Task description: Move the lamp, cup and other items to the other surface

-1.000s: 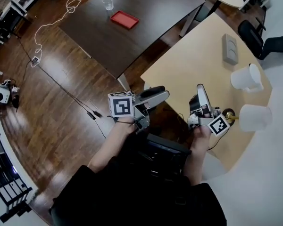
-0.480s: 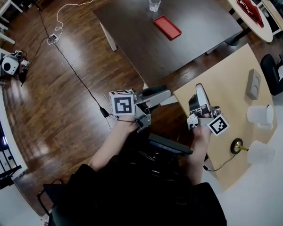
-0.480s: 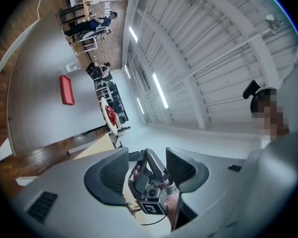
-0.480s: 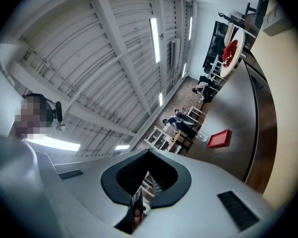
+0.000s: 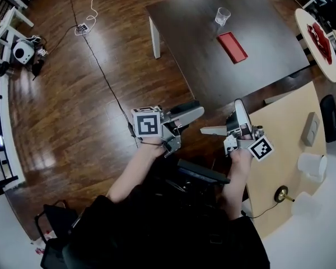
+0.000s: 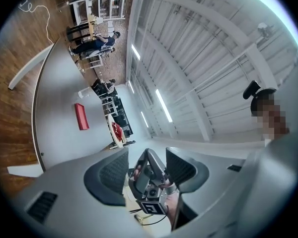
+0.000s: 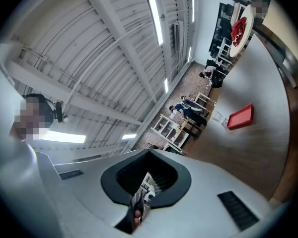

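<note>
My left gripper [image 5: 197, 112] is open and holds nothing; in the left gripper view its pads [image 6: 114, 171] stand apart with the right gripper showing between them. My right gripper [image 5: 238, 103] is shut, and I see nothing in it. Both hang over the wooden floor, between the dark table [image 5: 196, 32] ahead and the light wooden table [image 5: 280, 150] at the right. On the light table stand the lamp [image 5: 281, 194] with its brass base, a white cup [image 5: 312, 164] and a grey box [image 5: 311, 129]. The dark table holds a glass [image 5: 222, 15] and a red tray [image 5: 232, 46].
A white cable [image 5: 101, 49] runs across the floor at the left, near a small white device [image 5: 22, 52]. A pale leg [image 5: 213, 130] of the dark table lies just left of the right gripper. A round table [image 5: 319, 38] stands at the far right.
The view has swung round: the light table has slid to the right edge and the dark table now lies ahead. Both grippers moved along, off the light table and over the floor.
</note>
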